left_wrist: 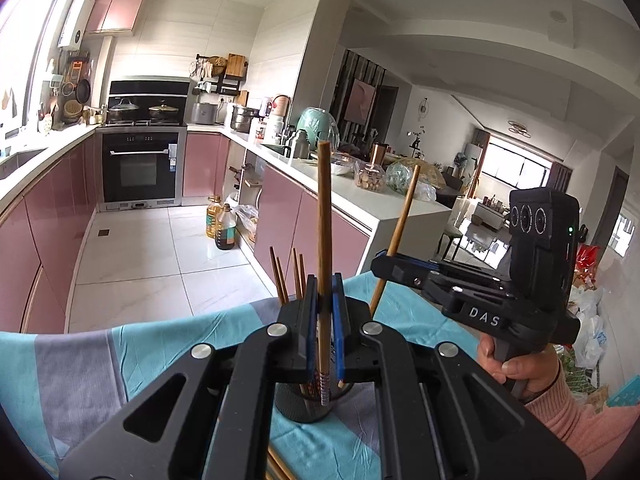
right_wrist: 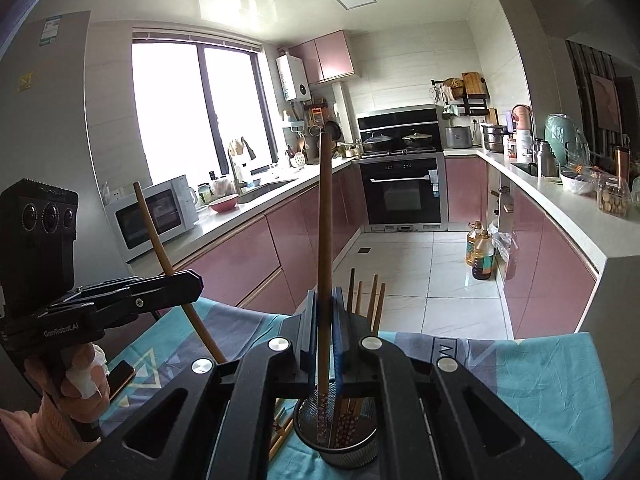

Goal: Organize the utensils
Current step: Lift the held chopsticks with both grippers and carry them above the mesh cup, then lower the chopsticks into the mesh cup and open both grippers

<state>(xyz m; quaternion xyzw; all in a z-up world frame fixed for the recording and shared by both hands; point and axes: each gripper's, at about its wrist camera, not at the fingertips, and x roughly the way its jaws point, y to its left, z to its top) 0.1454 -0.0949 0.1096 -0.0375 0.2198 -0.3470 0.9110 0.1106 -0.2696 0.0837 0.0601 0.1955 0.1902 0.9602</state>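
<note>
Black angular linkages with round silver pins filled the bottom of both wrist views, and between them we saw each pair of blue-lined jaws pressed narrow on a single chopstick. Our left gripper (left_wrist: 325,312) clamped a brown wooden chopstick (left_wrist: 324,216) that stood nearly upright, its patterned lower end pointing down at the holder (left_wrist: 304,408) just beneath the fingertips. Our right gripper (right_wrist: 325,312) pinched a second chopstick (right_wrist: 325,216) of the same round, slender wooden shape, its speckled tip hanging in the mouth of that same holder (right_wrist: 336,444). From the right wrist the holder read as a dark cylindrical cup of fine metal mesh, standing upright below and just ahead of the jaws. Inside it leaned several more chopsticks (right_wrist: 366,296), their plain square tops fanning out past the right gripper's fingers; the left view showed the same cluster (left_wrist: 286,276) just left of its jaws. Under the holder lay a wrinkled cloth (right_wrist: 540,376) of teal and grey blocks with pale triangle outlines. A few loose chopsticks (right_wrist: 280,436) lay flat on the cloth just left of the holder. Pink knit sleeves (left_wrist: 576,412) covered the wrists behind both handles.
</note>
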